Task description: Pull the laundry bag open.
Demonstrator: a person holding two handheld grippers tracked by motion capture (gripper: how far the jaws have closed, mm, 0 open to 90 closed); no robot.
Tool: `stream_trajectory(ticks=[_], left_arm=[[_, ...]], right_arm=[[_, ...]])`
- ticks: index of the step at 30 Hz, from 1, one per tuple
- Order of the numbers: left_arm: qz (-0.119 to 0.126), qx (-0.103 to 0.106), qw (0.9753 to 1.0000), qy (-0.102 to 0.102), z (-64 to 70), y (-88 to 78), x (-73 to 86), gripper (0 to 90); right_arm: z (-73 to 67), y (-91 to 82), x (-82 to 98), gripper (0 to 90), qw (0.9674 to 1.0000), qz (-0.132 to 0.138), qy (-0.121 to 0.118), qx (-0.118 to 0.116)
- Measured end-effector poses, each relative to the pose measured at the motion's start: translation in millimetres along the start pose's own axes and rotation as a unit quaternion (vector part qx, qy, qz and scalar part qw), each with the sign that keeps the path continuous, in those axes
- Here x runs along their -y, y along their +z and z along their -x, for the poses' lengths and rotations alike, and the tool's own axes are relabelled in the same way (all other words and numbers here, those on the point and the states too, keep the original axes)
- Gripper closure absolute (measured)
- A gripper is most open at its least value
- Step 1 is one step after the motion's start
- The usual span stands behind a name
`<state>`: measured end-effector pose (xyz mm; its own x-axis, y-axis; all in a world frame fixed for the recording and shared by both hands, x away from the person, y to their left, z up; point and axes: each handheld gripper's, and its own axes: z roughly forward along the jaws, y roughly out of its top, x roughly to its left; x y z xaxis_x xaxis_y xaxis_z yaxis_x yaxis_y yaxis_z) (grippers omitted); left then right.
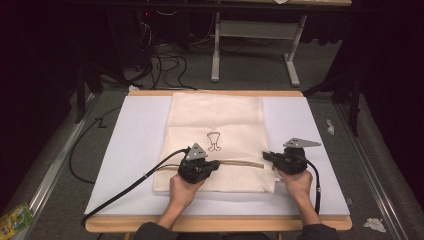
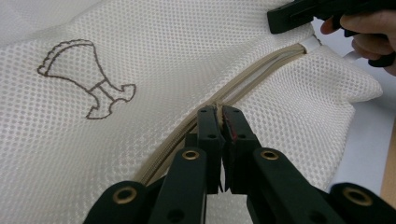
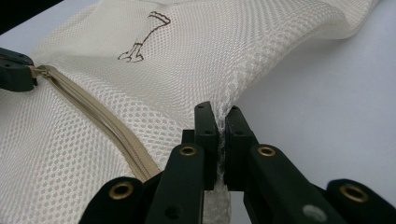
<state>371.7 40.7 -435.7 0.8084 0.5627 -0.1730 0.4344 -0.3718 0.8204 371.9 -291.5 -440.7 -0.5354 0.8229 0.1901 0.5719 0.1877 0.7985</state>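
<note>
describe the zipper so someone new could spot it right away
On the white table lies a cream mesh bag. Near its front edge, below the small brown drawing, a tan zipper runs straight across, the bag's only smooth, darker strip.

You have one cream mesh laundry bag (image 1: 216, 120) in front of you, and one beige zipper (image 1: 244, 163) runs across it. One small brown emblem (image 1: 213, 140) sits on the mesh (a single stitched outline figure). Two grippers are in play: your left gripper (image 2: 218, 114) and your right gripper (image 3: 219, 119), one per hand, so two hands (image 1: 183, 192) as well. Each gripper carries one grey three-cornered plate (image 1: 196, 151), two plates in all, and each trails one black cable (image 1: 125, 191), two cables in all. One white mat (image 1: 135, 135) covers one wooden table (image 1: 220, 223). On the floor beside you, count two scraps of crumpled paper (image 1: 375, 224) and one green packet (image 1: 15, 219).
</note>
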Motion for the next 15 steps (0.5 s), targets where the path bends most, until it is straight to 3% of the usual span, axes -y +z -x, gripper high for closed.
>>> stream_trajectory(ticks=[15], left_arm=[[0.005,0.001,1.0000,0.000,-3.1,-7.3,1.4,87.0]], right_arm=[[-1.9,0.0,-1.0,87.7,1.0000,0.001,0.002,0.001]])
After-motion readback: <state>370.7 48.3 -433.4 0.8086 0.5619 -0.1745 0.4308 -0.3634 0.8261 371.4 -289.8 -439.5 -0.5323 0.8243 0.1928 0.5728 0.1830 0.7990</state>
